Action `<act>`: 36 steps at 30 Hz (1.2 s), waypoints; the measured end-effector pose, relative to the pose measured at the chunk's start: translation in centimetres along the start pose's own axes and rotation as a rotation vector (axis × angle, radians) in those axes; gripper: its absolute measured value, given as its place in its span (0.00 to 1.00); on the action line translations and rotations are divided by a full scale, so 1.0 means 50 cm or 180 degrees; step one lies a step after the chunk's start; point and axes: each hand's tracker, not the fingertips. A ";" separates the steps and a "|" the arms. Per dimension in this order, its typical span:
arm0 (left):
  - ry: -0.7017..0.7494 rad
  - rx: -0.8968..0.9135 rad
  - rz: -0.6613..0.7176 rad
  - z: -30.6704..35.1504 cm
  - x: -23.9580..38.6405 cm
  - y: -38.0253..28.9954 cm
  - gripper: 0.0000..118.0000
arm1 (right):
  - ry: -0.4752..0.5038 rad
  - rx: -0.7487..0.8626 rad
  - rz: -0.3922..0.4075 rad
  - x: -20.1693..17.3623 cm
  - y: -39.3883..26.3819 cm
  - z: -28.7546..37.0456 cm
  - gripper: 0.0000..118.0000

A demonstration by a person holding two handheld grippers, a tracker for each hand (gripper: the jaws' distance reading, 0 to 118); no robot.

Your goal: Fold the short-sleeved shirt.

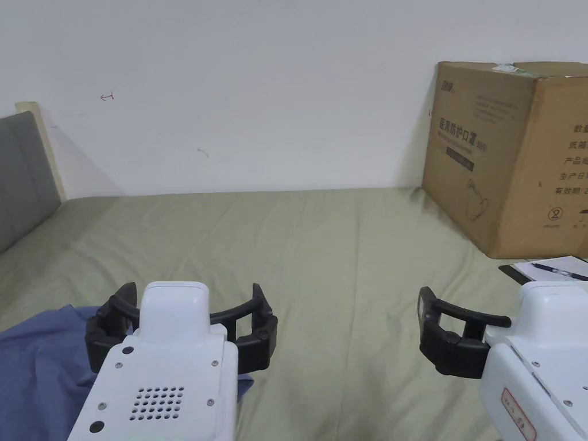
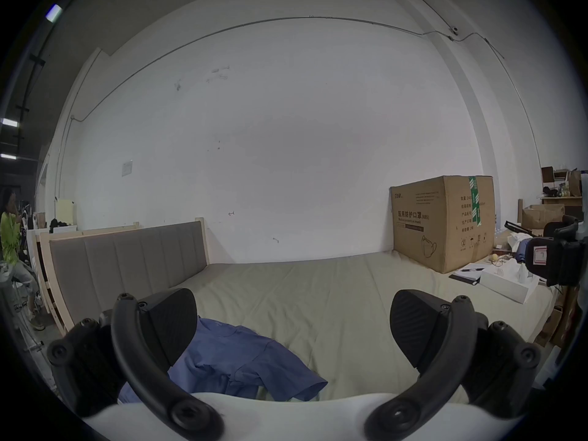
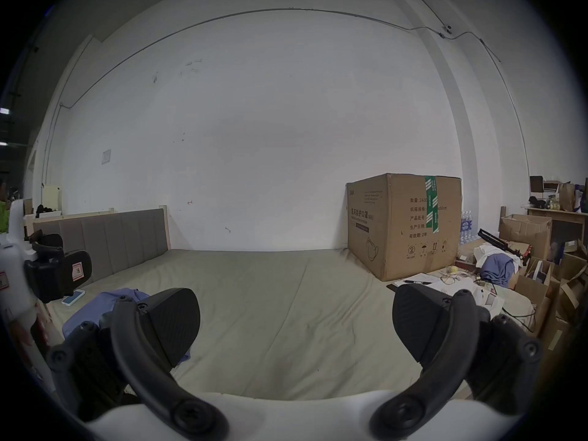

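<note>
I hold my left gripper low over the near left of the bed, its jaws spread wide with nothing between them, and my right gripper hangs well off to the right, jaws just as wide and empty. The blue shirt lies crumpled on the green sheet at the near left corner, under and just beyond my left gripper. From my head I see a corner of it poking out at the left edge, while the left gripper view shows a sleeve spread toward the middle. The right gripper view adds a phone lying beside the shirt near the grey headboard. A big cardboard box stands against the wall at the far right, with a notebook and pen in front of it. The left gripper view also catches a person far off to the left
</note>
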 end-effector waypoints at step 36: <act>0.1316 -0.0279 -0.0074 0.072 -0.279 0.017 0.00 | 0.1057 -0.0228 0.0110 -0.270 0.030 -0.123 0.00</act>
